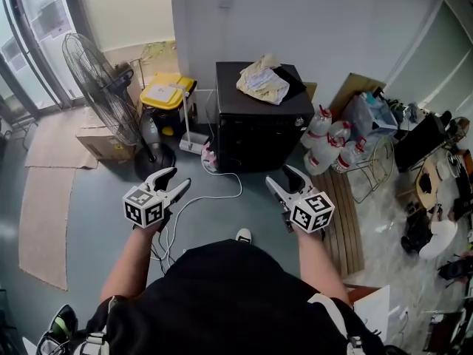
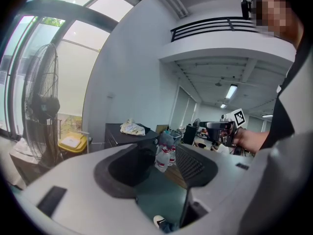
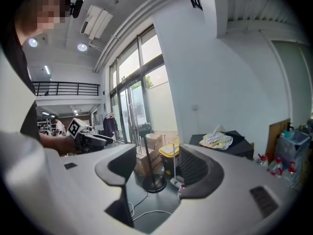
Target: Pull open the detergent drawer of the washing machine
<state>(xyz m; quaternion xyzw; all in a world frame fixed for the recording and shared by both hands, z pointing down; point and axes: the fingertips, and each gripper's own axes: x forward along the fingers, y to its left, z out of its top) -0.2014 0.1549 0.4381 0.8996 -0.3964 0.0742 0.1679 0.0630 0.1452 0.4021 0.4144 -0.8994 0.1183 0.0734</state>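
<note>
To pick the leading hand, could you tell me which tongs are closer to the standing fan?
The left tongs; the fan stands on their side, while the right tongs hang nearer the water bottles.

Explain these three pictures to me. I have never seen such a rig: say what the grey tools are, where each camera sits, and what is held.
No robot here: a person holds a tool in each hand, the left gripper and the right gripper. Each has two jaws and a cube with square markers. The head view comes from a camera on the person's head, looking down. The other two come from cameras riding on the grippers, looking along their jaws. Both pairs of jaws stand apart with nothing between them: nothing is held. Ahead on the floor stands the black washing machine, a crumpled cloth on top. Near it are a standing fan, a yellow bin and water bottles.
</note>
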